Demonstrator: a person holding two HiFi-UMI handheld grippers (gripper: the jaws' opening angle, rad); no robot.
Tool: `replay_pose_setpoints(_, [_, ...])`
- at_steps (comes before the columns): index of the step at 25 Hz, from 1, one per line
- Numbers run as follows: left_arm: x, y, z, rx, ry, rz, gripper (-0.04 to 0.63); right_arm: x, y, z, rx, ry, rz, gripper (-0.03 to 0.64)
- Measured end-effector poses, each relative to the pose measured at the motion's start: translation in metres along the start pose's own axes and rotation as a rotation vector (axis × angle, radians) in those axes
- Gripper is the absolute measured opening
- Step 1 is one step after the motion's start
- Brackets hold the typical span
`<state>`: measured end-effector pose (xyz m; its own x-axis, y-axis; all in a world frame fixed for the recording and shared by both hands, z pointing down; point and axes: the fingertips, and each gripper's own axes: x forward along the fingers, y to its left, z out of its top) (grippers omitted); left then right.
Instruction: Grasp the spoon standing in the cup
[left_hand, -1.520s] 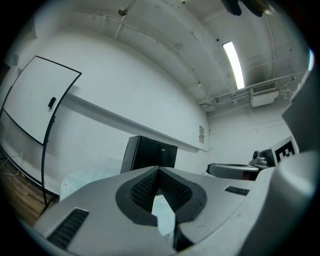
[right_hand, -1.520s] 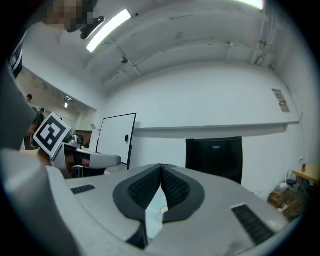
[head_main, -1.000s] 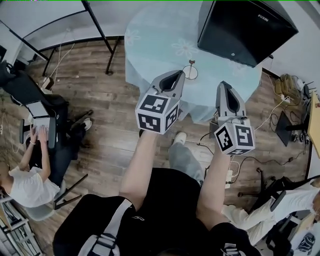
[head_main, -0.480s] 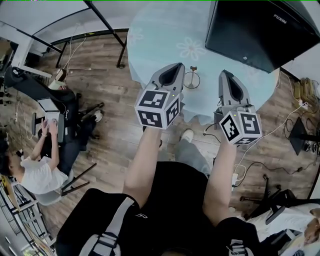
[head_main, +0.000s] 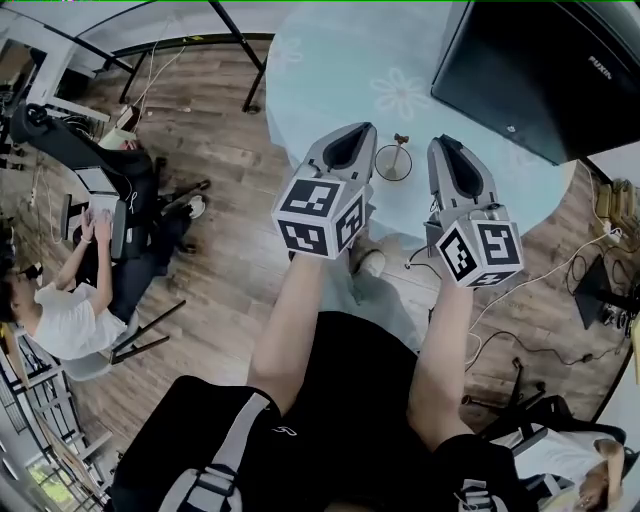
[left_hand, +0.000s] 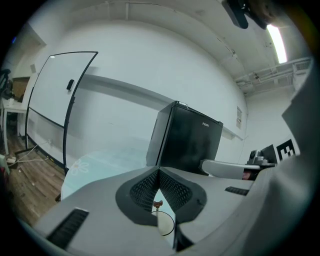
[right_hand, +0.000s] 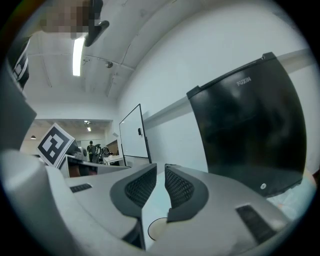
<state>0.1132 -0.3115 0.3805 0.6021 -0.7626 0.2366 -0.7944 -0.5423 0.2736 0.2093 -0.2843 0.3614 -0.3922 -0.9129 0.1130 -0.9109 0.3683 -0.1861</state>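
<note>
Spoon (head_main: 402, 141) stands upright in cup (head_main: 392, 166) on the round blue counter (head_main: 330, 70), near its front edge. Black box (head_main: 545, 60) sits on the counter behind, to the right. In the head view the cup lies between the 2 grippers and touches neither.

Left gripper (head_main: 350, 140): jaws clenched tip to tip, nothing in them. Spoon and cup show beyond them, low in the left gripper view.

Right gripper (head_main: 447, 148): jaws have just been opening, now released with a narrow gap and nothing in it. Cup rim shows below them.
</note>
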Motion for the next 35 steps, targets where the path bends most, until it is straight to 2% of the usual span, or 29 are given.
replay_pose_setpoints(4, [0.006,0.011,-0.017,-0.043,0.023,0.007,0.009,0.009,0.002,-0.024,0.007,0.059,0.01,0.059])
replay_pose_setpoints(6, [0.011,0.011,-0.028,-0.054,0.039,0.008,0.008,0.011,-0.002,-0.036,0.02,0.087,0.014,0.106])
replay_pose_setpoints(9, [0.02,0.011,-0.041,-0.067,0.058,0.011,0.009,0.016,-0.012,-0.052,0.02,0.121,0.007,0.108])
replay_pose_setpoints(11, [0.023,0.015,-0.048,-0.086,0.068,0.008,0.009,0.022,-0.015,-0.065,0.02,0.149,0.003,0.144])
replay_pose_setpoints(16, [0.027,0.026,-0.062,-0.106,0.094,0.013,0.008,0.033,-0.016,-0.086,0.036,0.192,0.001,0.149])
replay_pose_setpoints(18, [0.03,0.03,-0.065,-0.112,0.103,0.014,0.009,0.039,-0.015,-0.092,0.041,0.208,0.007,0.179])
replay_pose_setpoints(24, [0.04,0.04,-0.077,-0.125,0.13,0.018,0.009,0.054,-0.015,-0.108,0.039,0.254,0.016,0.179])
replay_pose_setpoints(26, [0.045,0.043,-0.079,-0.131,0.135,0.02,0.009,0.06,-0.016,-0.117,0.042,0.272,0.019,0.201])
replay_pose_setpoints(35, [0.055,0.048,-0.095,-0.155,0.172,0.016,0.009,0.071,-0.027,-0.147,0.065,0.342,-0.011,0.202])
